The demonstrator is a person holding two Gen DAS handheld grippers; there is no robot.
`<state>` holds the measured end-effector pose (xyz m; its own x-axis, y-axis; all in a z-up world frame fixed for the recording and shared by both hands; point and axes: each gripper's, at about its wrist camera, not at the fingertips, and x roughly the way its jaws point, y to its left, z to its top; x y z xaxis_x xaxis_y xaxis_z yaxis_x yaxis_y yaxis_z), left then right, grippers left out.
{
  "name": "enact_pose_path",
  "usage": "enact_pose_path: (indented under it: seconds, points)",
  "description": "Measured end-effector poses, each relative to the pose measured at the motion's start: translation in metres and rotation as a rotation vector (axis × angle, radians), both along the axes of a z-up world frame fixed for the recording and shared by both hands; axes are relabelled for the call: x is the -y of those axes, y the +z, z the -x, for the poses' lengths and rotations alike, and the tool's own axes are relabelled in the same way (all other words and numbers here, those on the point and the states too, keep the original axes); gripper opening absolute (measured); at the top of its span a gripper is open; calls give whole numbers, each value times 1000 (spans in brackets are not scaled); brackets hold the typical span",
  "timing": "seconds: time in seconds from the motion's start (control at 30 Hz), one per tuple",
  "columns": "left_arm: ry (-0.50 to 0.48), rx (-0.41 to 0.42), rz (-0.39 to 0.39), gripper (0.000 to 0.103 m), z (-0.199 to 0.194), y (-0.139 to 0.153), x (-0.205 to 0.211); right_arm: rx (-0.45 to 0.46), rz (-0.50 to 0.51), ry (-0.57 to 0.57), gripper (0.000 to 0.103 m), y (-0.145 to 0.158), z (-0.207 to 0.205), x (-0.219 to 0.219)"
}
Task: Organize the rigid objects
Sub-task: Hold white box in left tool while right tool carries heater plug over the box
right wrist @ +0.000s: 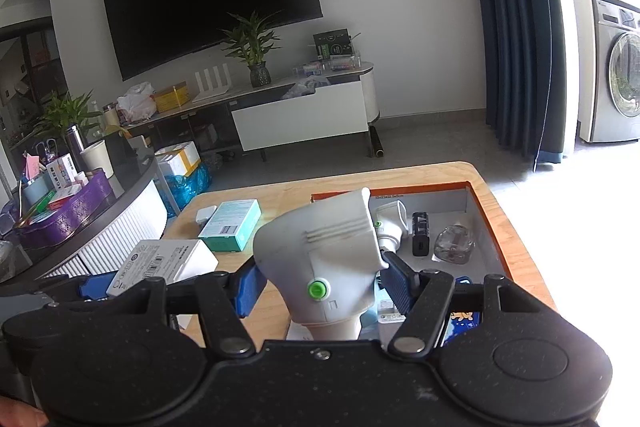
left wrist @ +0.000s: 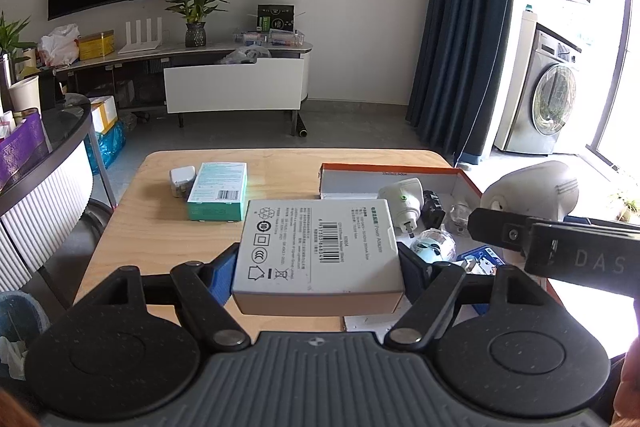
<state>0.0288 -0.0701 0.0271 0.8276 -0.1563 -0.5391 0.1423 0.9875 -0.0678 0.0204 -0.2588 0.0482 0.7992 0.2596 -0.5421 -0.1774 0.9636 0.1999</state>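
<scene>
My left gripper (left wrist: 318, 267) is shut on a white power adapter box (left wrist: 320, 251) and holds it above the wooden table (left wrist: 132, 227); the box also shows in the right wrist view (right wrist: 168, 263). My right gripper (right wrist: 320, 283) is shut on a white device with a green button (right wrist: 324, 259), held over the orange-rimmed tray (right wrist: 490, 227). That device shows at the right in the left wrist view (left wrist: 532, 191). In the tray lie a white plug adapter (left wrist: 404, 199), a black charger (right wrist: 420, 235) and a clear item (right wrist: 454, 245).
A teal box (left wrist: 218, 197) and a small white charger (left wrist: 182, 181) lie on the table's far left part. A round counter with a purple box (right wrist: 68, 215) stands to the left. A TV stand lies beyond the table.
</scene>
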Motion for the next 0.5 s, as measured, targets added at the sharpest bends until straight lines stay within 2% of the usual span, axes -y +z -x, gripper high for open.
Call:
enact_pose_path:
  seconds: [0.5]
  points:
    - [-94, -14, -6, 79, -8, -5, 30, 5, -4, -83, 76, -1, 4, 33]
